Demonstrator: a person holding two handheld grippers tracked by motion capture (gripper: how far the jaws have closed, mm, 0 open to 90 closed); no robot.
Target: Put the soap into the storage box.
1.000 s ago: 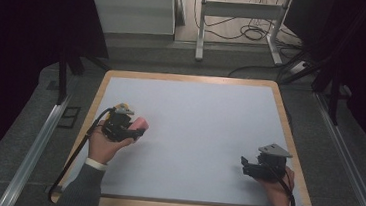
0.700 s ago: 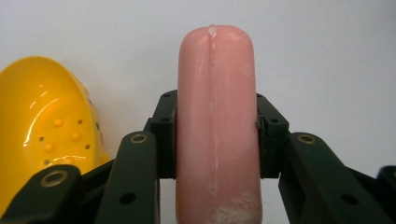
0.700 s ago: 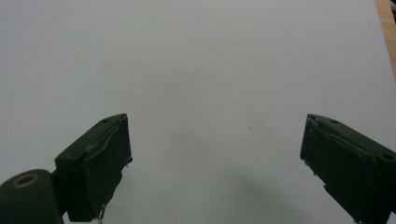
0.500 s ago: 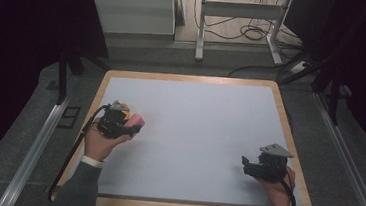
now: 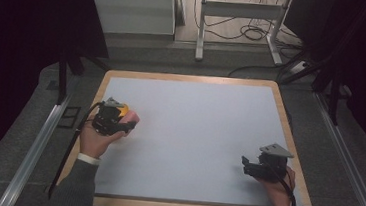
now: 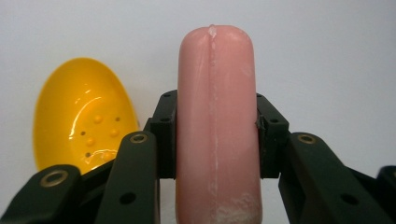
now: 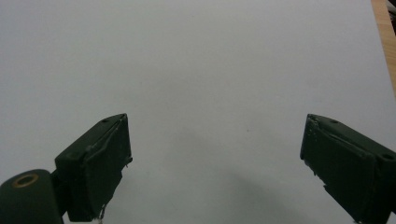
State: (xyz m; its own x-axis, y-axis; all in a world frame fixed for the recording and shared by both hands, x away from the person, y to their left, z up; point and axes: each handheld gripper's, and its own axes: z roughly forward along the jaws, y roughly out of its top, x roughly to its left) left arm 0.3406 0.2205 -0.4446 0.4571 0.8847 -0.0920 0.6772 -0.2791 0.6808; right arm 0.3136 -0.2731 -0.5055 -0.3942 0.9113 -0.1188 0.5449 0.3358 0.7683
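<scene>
Since the earlier frames the left gripper (image 5: 119, 119) has been carried a little toward the left edge of the pale grey worktop (image 5: 193, 134), and a yellow glossy plastic soap dish (image 6: 81, 114), oval and studded with small bumps, has come into sight just beside it. The right gripper (image 5: 249, 168) has been kept where it was, near the right front corner.

In the left gripper view a pink, smooth, rounded bar of soap (image 6: 215, 126) is seen clamped edge-on between the black jaws, the pads being pressed against its two broad faces. It is judged to be held this way so that the slippery bar is gripped across its narrow thickness and its free end projects forward, ready to be lowered into the dish. The dish is laid hollow side up on the worktop, close to the bar but apart from it.

The jaws of the right gripper are held wide apart over bare worktop with nothing between them; that hand is apparently being kept clear and in reserve.
</scene>
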